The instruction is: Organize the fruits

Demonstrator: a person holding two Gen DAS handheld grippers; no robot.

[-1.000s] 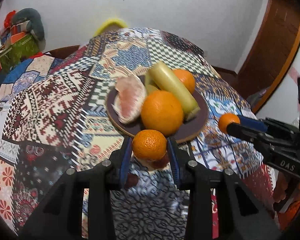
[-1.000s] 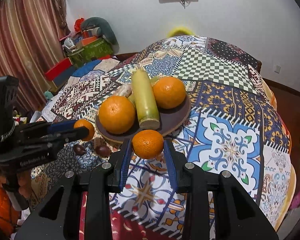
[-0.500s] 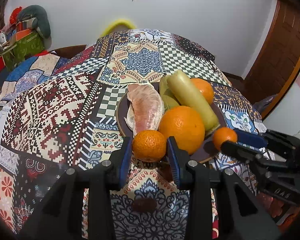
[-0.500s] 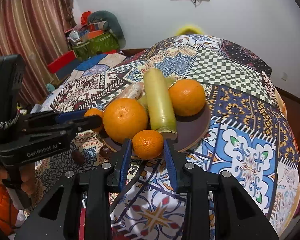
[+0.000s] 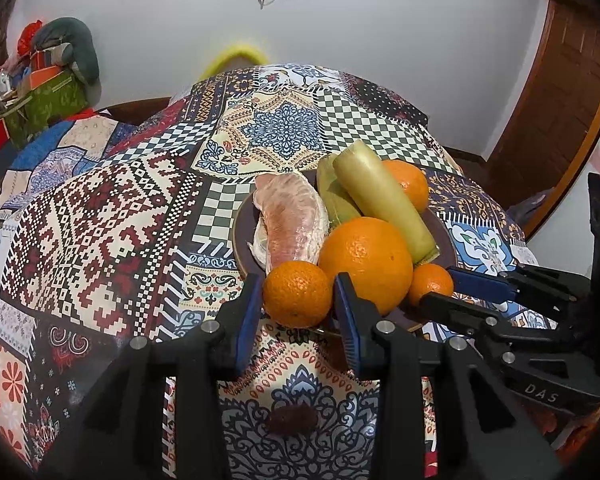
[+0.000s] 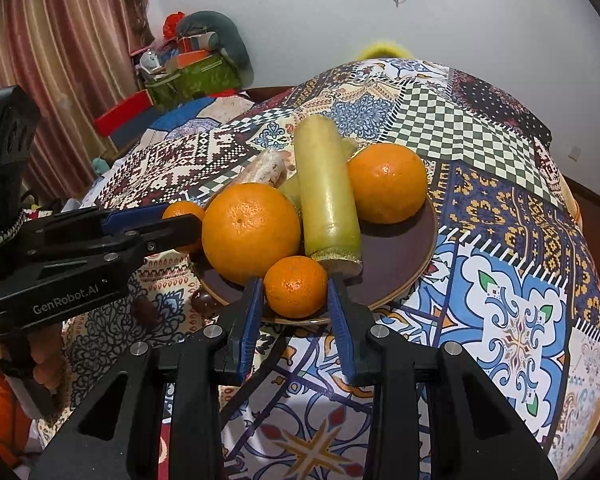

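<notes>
I hold one mandarin (image 5: 298,294) in my left gripper (image 5: 298,300), another mandarin (image 6: 295,286) in the right gripper (image 6: 295,292), both over the plate (image 6: 400,252) near rim, fingers clamped for placing.

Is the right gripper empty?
No, the right gripper is shut on a small mandarin over the plate edge.

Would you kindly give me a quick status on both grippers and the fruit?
Left gripper shut on a mandarin. Right gripper shut on another mandarin, both at the plate rim. Large orange crowds the drop spots.
</notes>
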